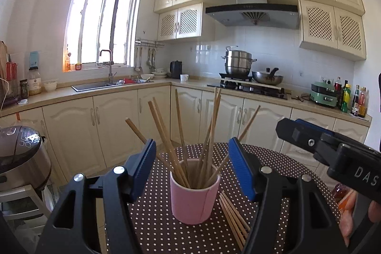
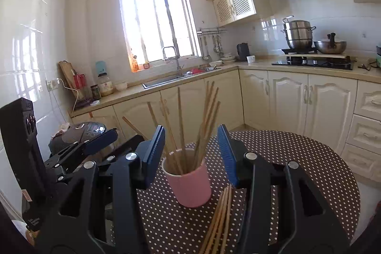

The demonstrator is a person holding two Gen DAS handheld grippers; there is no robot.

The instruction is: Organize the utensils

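From the left wrist view we see our left gripper (image 1: 191,166) with its blue fingers (image 1: 145,163) spread apart and gripping nothing, the pink cup (image 1: 194,196) standing upright on the dotted table (image 1: 152,218) ahead of them. The cup holds a fan of wooden chopsticks (image 1: 181,135), and a loose bundle of chopsticks (image 1: 234,218) lies flat just beside its base. From the right wrist view, our right gripper (image 2: 191,154) is likewise released, its fingers (image 2: 154,154) either side of the cup (image 2: 190,185) without pressing it; more loose chopsticks (image 2: 220,223) lie below.
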